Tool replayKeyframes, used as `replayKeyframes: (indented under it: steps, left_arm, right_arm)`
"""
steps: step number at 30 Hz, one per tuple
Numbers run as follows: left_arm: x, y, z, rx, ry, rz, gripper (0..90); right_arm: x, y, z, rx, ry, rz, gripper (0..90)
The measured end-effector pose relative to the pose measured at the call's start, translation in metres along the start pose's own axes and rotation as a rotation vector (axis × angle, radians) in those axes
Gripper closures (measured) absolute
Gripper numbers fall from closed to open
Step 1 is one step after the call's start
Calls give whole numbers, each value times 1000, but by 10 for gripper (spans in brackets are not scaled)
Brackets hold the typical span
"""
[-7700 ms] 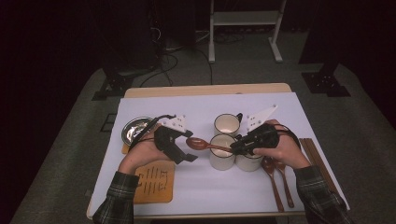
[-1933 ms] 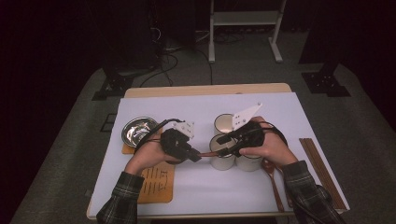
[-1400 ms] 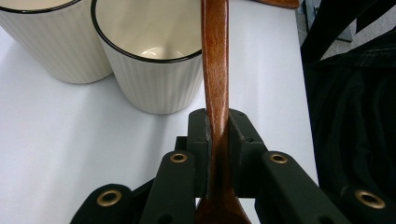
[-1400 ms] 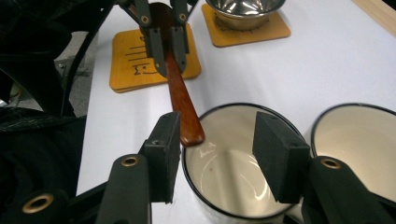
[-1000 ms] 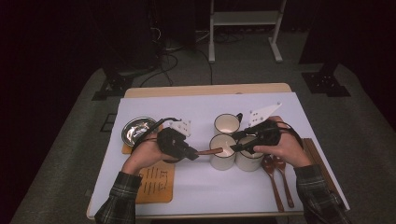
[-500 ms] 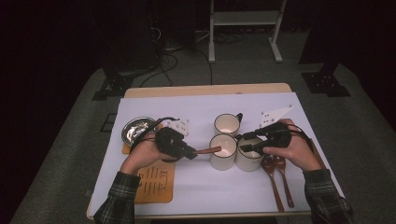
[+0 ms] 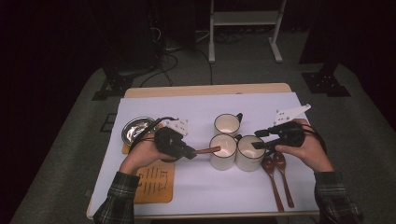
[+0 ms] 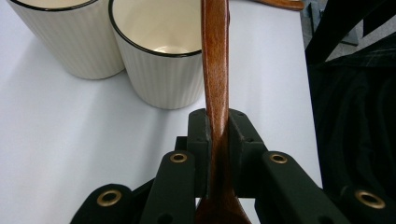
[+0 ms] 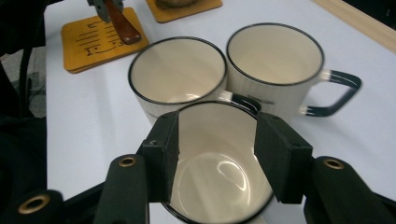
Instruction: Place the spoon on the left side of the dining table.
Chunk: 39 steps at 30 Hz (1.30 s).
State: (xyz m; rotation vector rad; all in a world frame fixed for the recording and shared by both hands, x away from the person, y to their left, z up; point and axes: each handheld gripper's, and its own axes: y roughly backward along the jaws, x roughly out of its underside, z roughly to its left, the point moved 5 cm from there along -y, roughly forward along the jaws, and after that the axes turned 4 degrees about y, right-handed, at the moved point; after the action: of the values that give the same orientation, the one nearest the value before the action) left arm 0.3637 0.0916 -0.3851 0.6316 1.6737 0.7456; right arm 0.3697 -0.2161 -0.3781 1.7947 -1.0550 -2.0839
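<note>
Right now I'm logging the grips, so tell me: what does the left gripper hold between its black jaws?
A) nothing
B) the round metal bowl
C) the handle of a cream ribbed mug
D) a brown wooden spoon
D: in the left gripper view the left gripper has its jaws clamped on a brown wooden spoon, which reaches out toward the cream ribbed mugs.
</note>
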Motion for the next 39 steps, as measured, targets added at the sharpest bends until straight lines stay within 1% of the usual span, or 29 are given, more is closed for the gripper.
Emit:
replayKeyframes:
  steps: [3,9,12,13,21,22,23,25,34,37,38,39]
  left_arm:
    - [0,1,1,-9,-1,-2,805]
    - [1,2,1,-6,1,-2,805]
    - [1,2,1,1,3,1,805]
    - [1,2,1,-4,2,-1,805]
    - [2,3,2,-7,5,-2,805]
    - [2,3,2,-7,5,-2,805]
    - [3,4,2,-7,7,-1,805]
    - [3,4,2,-7,9,-3,805]
    - [5,5,4,-7,18,-6,805]
    - [5,5,4,-8,17,-4,805]
    - [5,5,4,-8,17,-4,805]
    - [5,5,4,-7,17,-4,805]
  right_arm:
    - [4,5,-4,16,-13,-5,493]
    - [15,11,-13,48,-48,0,488]
    - [19,13,-16,55,-56,-3,488]
    - [23,17,-20,74,-75,-6,489]
    - [36,27,-32,125,-118,-21,486]
    - [36,27,-32,125,-118,-21,486]
    - [40,29,-36,142,-132,-28,480]
    - [43,30,-39,157,-140,-27,477]
    - [56,30,-52,221,-178,-24,462]
    - [62,28,-56,252,-195,-14,450]
    - [62,28,-56,252,-195,-14,450]
    - [65,26,-59,264,-201,-7,441]
